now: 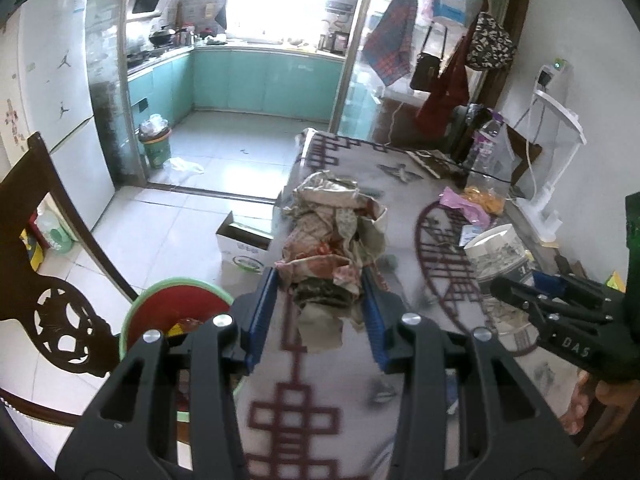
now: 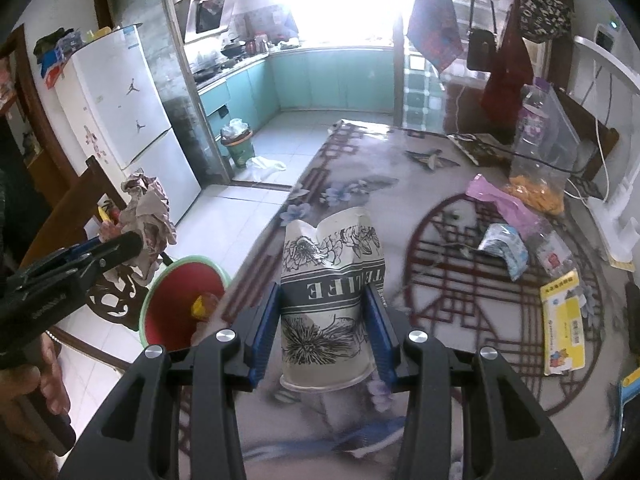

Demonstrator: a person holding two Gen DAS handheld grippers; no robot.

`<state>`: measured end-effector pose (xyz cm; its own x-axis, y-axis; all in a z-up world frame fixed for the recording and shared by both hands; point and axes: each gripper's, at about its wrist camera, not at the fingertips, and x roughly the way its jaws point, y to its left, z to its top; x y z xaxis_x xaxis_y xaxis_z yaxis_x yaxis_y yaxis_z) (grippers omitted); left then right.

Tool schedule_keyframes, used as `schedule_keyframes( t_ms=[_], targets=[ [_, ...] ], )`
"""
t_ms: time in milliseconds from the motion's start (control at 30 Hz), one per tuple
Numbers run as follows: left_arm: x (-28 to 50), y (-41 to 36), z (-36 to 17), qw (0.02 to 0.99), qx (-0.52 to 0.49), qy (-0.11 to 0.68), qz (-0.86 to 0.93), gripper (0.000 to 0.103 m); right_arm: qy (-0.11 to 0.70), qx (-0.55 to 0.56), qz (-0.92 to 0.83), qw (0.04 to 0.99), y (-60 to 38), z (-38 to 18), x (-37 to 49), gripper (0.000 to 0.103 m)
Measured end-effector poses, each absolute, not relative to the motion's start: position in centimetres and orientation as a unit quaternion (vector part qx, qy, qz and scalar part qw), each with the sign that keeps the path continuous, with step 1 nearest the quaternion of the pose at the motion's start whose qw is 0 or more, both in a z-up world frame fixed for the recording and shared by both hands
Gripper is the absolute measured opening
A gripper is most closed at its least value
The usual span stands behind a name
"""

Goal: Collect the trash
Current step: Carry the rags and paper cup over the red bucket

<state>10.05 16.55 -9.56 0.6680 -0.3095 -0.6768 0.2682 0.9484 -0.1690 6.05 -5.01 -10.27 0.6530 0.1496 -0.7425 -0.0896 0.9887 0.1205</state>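
Observation:
My left gripper (image 1: 319, 280) is shut on a crumpled wad of patterned paper (image 1: 334, 236), held above the table's left edge. That wad (image 2: 146, 216) also shows in the right wrist view at the left gripper's tip. My right gripper (image 2: 322, 294) is shut on a squashed paper cup (image 2: 330, 280) printed with black flowers, which hangs over the patterned tablecloth (image 2: 460, 320). The same cup (image 1: 498, 258) appears at the right of the left wrist view. A red bin with a green rim (image 1: 180, 312) stands on the floor beside the table, below and left of both grippers, with yellow scraps inside (image 2: 202, 304).
On the table lie a pink wrapper (image 2: 500, 200), a blue-white packet (image 2: 504, 246), a yellow box (image 2: 564, 320) and a clear bag of orange snacks (image 2: 540, 160). A dark wooden chair (image 1: 60, 312) stands left of the bin. A cardboard box (image 1: 240, 246) sits on the floor.

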Motion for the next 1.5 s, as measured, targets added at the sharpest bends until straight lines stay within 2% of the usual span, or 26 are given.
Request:
schedule_keyframes(
  t_ms=[767, 1500],
  targets=[
    [13.3, 27.7, -13.5, 0.906, -0.052, 0.413, -0.075, 0.040, 0.433, -0.012, 0.141, 0.890, 6.8, -12.1, 10.7, 0.041],
    [16.9, 33.0, -18.1, 0.884, -0.057, 0.463, -0.027, 0.041, 0.489, -0.054, 0.208, 0.845, 14.9, -17.4, 14.9, 0.041]
  ],
)
